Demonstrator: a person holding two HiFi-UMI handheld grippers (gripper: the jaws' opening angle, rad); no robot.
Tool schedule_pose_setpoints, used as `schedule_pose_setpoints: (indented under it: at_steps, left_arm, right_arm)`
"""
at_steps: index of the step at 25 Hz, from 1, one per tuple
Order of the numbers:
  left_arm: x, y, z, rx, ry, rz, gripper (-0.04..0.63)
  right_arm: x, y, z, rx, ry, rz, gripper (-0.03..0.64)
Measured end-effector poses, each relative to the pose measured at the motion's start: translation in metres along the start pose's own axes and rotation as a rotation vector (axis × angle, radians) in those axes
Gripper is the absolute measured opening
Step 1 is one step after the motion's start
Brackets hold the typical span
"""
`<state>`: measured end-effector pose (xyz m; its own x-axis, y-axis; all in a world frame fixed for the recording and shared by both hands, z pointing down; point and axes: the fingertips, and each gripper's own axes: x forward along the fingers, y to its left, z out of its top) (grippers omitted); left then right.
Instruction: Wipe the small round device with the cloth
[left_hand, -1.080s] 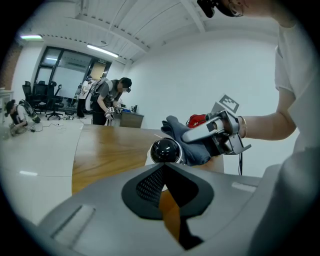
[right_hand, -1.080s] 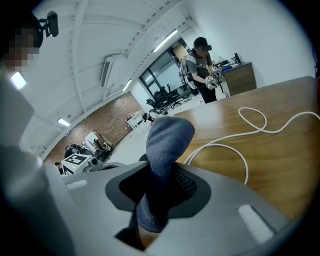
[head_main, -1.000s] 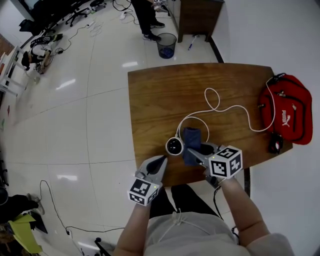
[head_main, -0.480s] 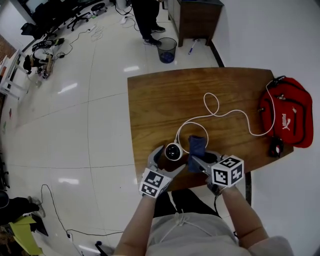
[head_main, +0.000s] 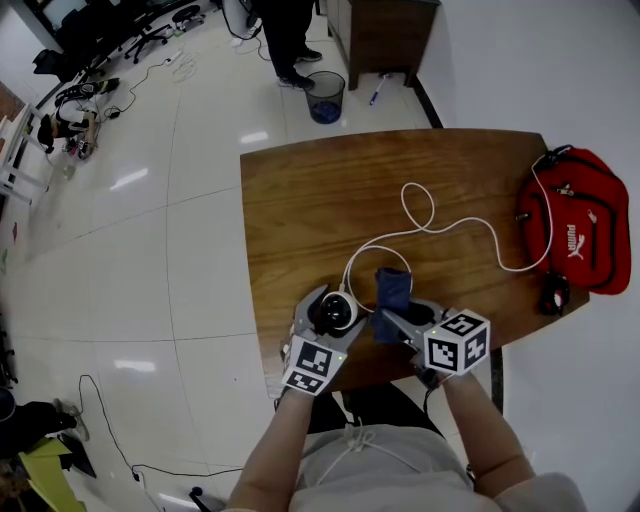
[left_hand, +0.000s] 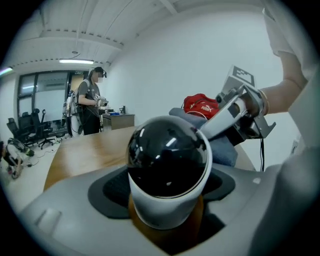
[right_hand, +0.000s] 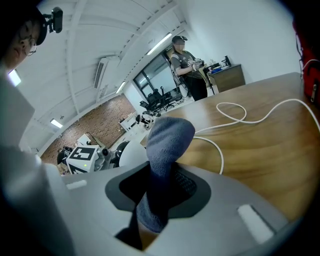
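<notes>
Small round device (head_main: 333, 312): black dome on a white body, upright on the wooden counter (head_main: 320, 190) near its front edge. It stands between the jaws of the left tongs (head_main: 334, 306), which have just been closing; the pads appear to rest against its white sides.

Cloth (head_main: 393, 285): blue-grey, bunched, just right of the device. The right tongs (head_main: 390, 318) are clamped on its lower part and the free end stands up above the jaws.

White cable (head_main: 420, 215): runs from the device in loops across the counter to a red bag (head_main: 580, 230) at the right edge.
</notes>
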<state>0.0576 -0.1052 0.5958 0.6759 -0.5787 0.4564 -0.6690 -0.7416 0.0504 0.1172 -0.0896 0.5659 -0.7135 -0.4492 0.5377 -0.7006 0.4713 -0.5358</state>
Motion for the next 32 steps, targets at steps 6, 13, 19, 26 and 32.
schedule_pose_setpoints:
  at_steps: [6, 13, 19, 26, 32]
  left_arm:
    - [-0.005, -0.003, 0.003, -0.039, 0.008, -0.022, 0.377]
    - [-0.041, -0.03, 0.098, 0.029, -0.127, -0.133, 0.377]
    - [-0.063, -0.044, 0.165, 0.034, -0.203, -0.195, 0.377]
    - [-0.064, -0.052, 0.186, 0.059, -0.212, -0.19, 0.377]
    - [-0.061, -0.062, 0.183, 0.016, -0.214, -0.219, 0.376]
  right_arm:
    - [-0.011, -0.001, -0.004, 0.006, 0.017, -0.005, 0.107]
    - [-0.021, 0.009, -0.021, -0.035, 0.099, -0.027, 0.107]
    - [-0.025, 0.049, 0.018, -0.147, 0.009, 0.052, 0.107]
    - [-0.044, 0.085, 0.043, -0.363, -0.088, 0.125, 0.106]
    - [-0.056, 0.096, 0.019, -0.421, -0.059, 0.203, 0.106]
